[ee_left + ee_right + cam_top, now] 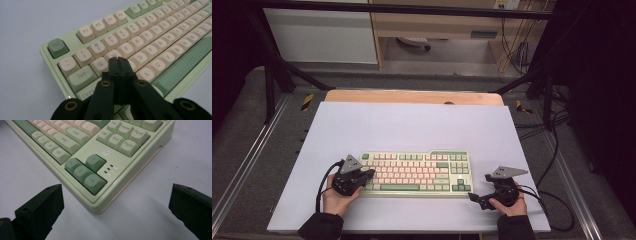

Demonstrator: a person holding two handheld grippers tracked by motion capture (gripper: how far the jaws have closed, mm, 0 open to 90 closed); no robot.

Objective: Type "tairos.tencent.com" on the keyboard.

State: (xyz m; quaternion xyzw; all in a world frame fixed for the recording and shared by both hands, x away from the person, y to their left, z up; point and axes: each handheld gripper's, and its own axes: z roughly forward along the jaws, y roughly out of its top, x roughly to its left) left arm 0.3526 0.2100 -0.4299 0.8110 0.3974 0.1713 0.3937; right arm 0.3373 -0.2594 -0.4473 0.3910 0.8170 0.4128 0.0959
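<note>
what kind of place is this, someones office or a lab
Probably a lab recording rig rather than an office: a black metal frame surrounds the white table, loose cables trail beside it, and only a keyboard lies on top.

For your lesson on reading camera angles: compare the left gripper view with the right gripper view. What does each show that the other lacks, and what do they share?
Left gripper view alone: the left gripper, jaws shut together, tips over the letter keys near W, plus the Esc key.
Right gripper view alone: the right gripper, jaws wide apart, and the arrow keys at the keyboard's corner.
Both: the green keyboard on the white table.
</note>
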